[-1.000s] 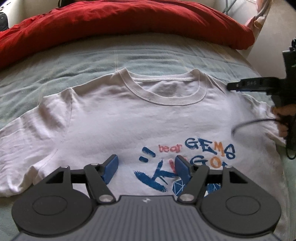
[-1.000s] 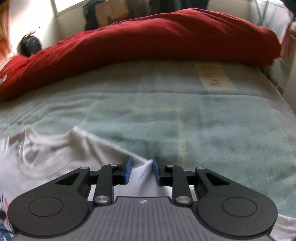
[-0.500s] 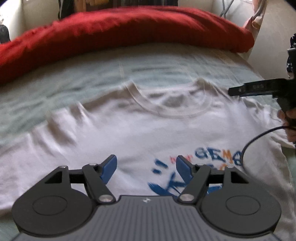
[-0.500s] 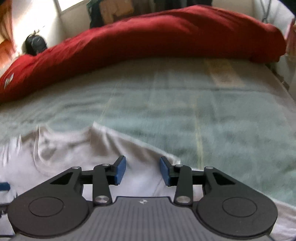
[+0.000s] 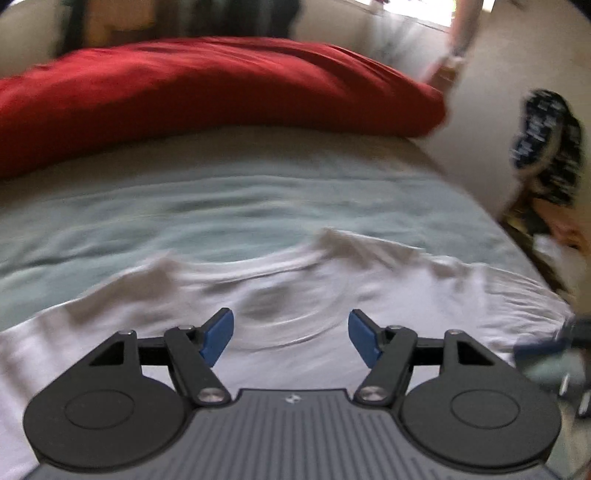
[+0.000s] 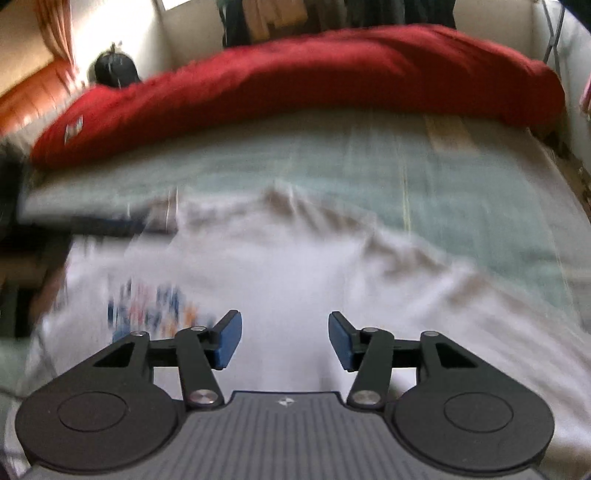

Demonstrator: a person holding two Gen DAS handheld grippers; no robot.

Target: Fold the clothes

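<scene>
Right wrist view, white t-shirt (image 6: 295,280) lying flat, collar toward red duvet (image 6: 295,85)

Ahead lies a pale green bedspread (image 6: 461,192); beyond it a red duvet (image 6: 314,77) against cream walls (image 6: 122,33), sunlit far left.

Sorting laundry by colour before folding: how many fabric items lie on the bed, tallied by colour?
White: 1, the T-shirt with a blue and orange print, spread flat.
Red: 1, the duvet bunched along the far side.
Pale green: 1, the bed cover underneath.
Total: 3.
</scene>
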